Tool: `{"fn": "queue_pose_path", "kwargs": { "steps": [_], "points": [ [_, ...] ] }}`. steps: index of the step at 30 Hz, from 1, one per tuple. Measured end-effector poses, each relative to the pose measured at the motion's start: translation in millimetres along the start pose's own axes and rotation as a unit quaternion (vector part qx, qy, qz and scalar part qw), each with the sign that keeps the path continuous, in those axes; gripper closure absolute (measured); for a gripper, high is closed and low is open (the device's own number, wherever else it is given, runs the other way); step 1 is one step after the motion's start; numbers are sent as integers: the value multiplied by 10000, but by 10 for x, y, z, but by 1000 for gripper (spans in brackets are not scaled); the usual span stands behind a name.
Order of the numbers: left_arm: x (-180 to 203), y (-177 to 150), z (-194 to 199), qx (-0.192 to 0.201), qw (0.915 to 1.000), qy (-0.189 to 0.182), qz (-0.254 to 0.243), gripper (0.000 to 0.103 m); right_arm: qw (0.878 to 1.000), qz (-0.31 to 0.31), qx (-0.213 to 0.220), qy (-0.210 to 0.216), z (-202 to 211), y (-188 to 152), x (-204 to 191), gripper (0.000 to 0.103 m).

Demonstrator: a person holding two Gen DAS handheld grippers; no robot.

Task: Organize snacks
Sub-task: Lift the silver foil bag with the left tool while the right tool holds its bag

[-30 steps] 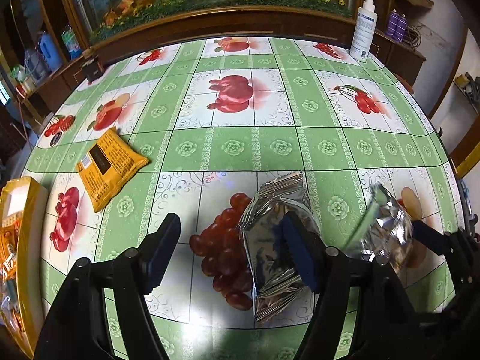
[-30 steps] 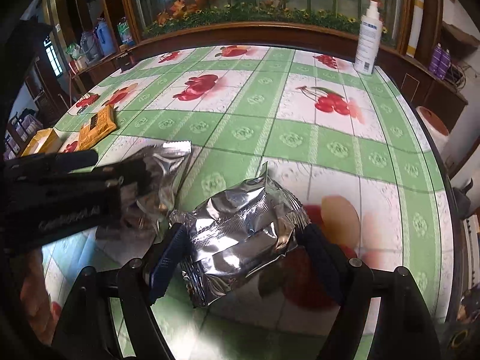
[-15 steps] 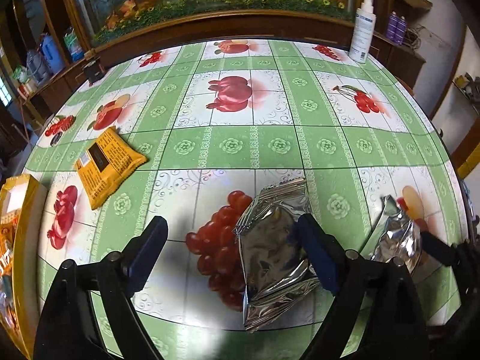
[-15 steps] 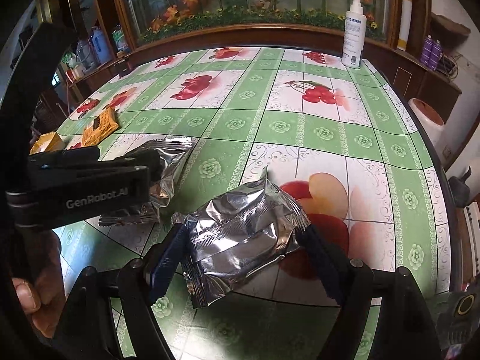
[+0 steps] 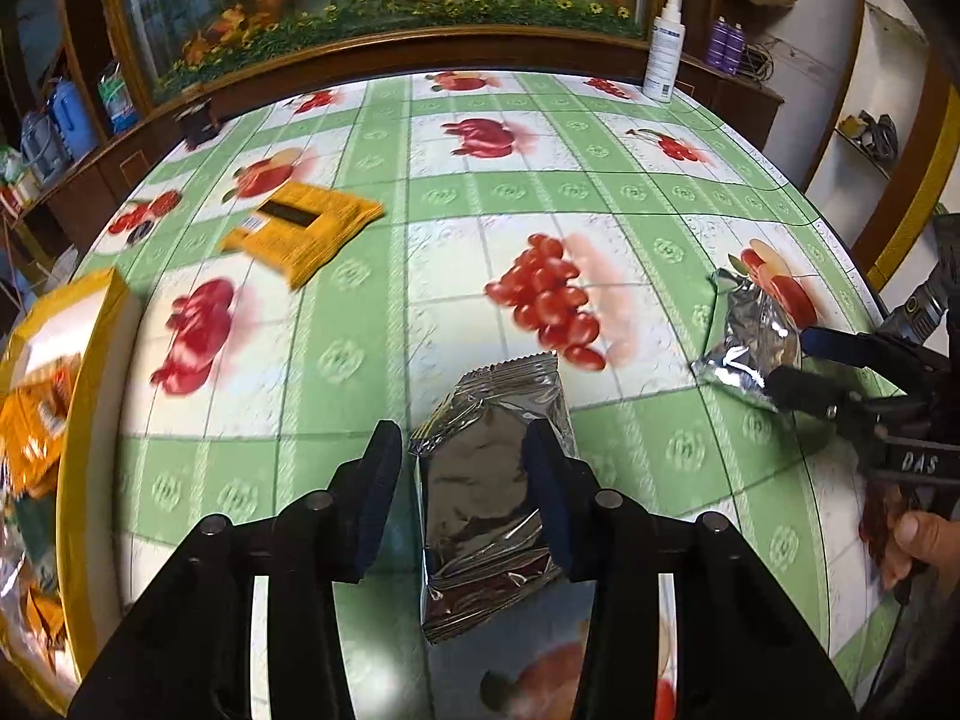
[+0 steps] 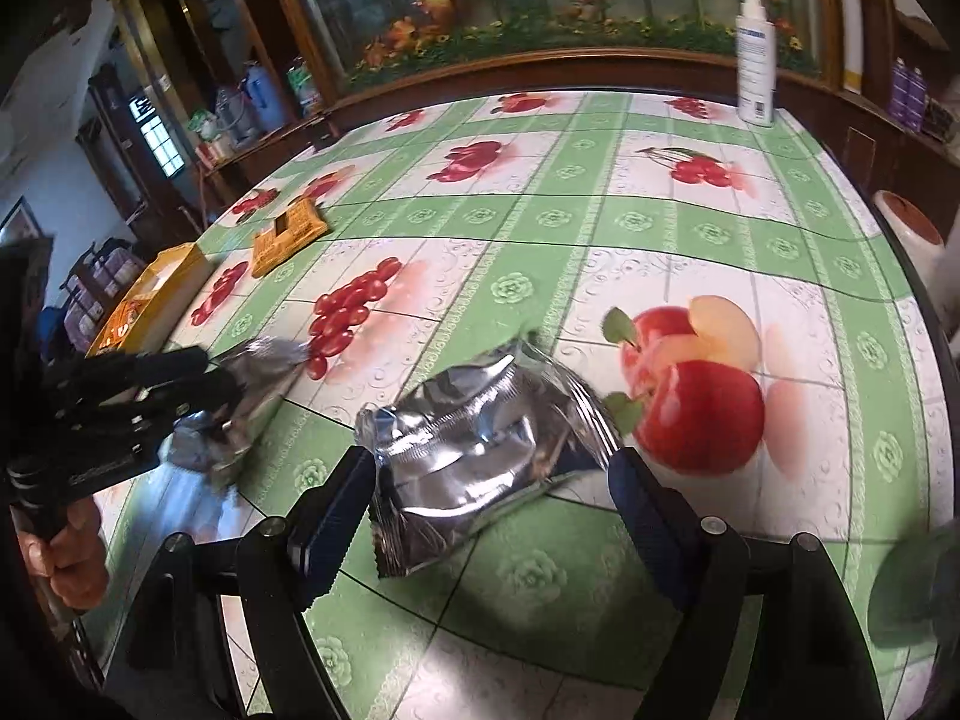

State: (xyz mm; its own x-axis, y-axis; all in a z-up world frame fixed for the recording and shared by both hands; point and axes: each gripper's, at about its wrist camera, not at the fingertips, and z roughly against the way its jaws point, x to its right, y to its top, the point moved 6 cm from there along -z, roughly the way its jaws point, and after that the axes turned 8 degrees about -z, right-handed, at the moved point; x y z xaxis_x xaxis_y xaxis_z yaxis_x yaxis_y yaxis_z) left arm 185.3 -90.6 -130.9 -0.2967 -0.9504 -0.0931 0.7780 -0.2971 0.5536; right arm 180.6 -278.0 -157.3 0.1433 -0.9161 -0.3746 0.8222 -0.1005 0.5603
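Left gripper (image 5: 465,468): jaws closing, narrow silver packet (image 5: 489,504) between them, on the tablecloth (image 5: 360,312). Right gripper (image 6: 489,501): jaws spread wide, straddling crumpled silver pouch (image 6: 480,444) beside printed apple (image 6: 696,396).

Silver foil packets (image 5: 489,498), orange packet (image 5: 303,228), green-and-white fruit-print tablecloth (image 5: 384,312), yellow box (image 5: 90,396)

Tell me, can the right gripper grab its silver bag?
Probably yes. The silver bag lies flat between the right gripper's open jaws, with nothing covering it; the left gripper is busy off to the side.
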Motion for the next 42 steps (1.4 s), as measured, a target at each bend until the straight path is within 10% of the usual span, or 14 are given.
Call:
{"fn": "queue_pose_path", "kwargs": {
  "steps": [14, 21, 25, 38, 42],
  "points": [
    [-218, -146, -37, -60, 9967, -268, 765, 41, 9936, -997, 129, -511, -78, 30, -90, 15],
    [-273, -197, -49, -76, 9954, -293, 905, 29, 9931, 98, 432, -1090, -296, 268, -335, 16],
    [-333, -231, -78, -73, 9933, -331, 1105, 19, 9939, -404, 371, -957, -156, 240, -297, 16],
    [-207, -175, -82, -254, 9899, -793, 1149, 19, 9884, -200, 191, -1495, -334, 98, -286, 17],
    [-126, -169, -102, -375, 9936, -440, 975, 19, 9887, -212, 201, -1473, -337, 98, -290, 17]
  ]
}}
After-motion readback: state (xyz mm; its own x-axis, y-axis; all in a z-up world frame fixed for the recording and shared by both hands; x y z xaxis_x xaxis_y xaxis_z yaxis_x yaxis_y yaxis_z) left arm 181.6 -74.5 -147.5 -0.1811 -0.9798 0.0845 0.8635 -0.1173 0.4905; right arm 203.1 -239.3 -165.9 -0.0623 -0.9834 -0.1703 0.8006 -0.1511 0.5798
